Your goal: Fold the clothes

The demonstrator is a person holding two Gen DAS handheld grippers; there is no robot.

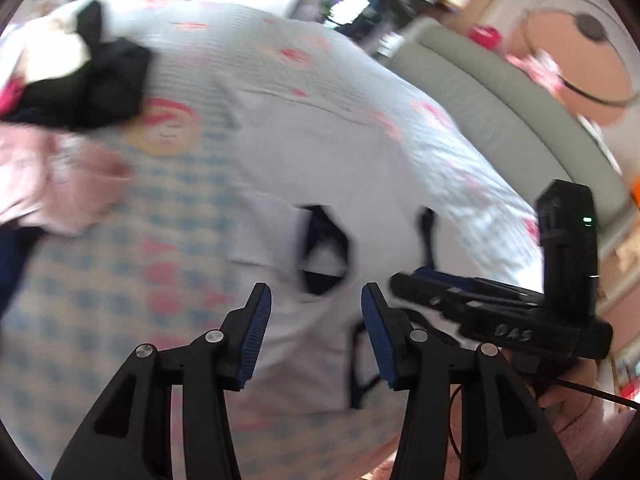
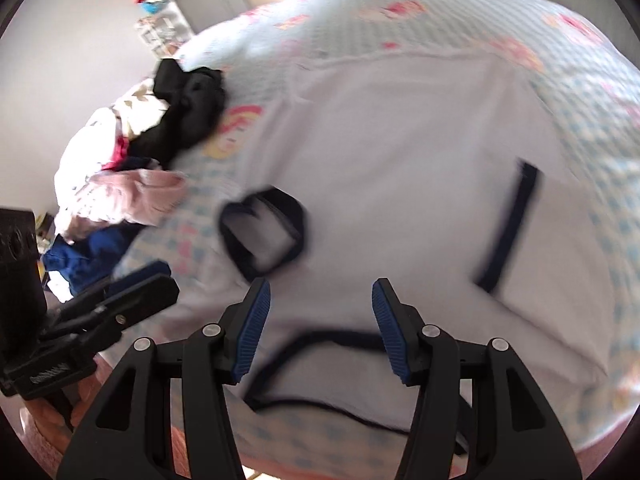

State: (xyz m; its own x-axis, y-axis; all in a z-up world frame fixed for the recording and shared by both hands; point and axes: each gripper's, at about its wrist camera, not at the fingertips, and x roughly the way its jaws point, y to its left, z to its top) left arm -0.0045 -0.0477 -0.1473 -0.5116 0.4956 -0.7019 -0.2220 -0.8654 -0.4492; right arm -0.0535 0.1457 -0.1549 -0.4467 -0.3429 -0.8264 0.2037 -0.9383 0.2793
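Observation:
A white T-shirt (image 1: 320,140) (image 2: 400,140) with navy trim lies spread flat on the bed. Its navy collar loop (image 1: 322,248) (image 2: 262,236) sits just ahead of both grippers, and a navy sleeve cuff (image 2: 508,224) lies to the right. My left gripper (image 1: 316,300) hovers open over the shirt's near part, with nothing between its blue pads. My right gripper (image 2: 320,292) is open too, above the shirt's navy-edged near hem (image 2: 320,338), holding nothing. Both views are motion-blurred.
The bed sheet (image 1: 120,280) (image 2: 600,220) is blue-checked with pink cartoon prints. A heap of clothes lies at the left: a black garment (image 1: 108,84) (image 2: 188,104), a pink one (image 1: 52,176) (image 2: 132,196), a blue one (image 2: 84,256). A grey padded bed edge (image 1: 500,112) runs at right.

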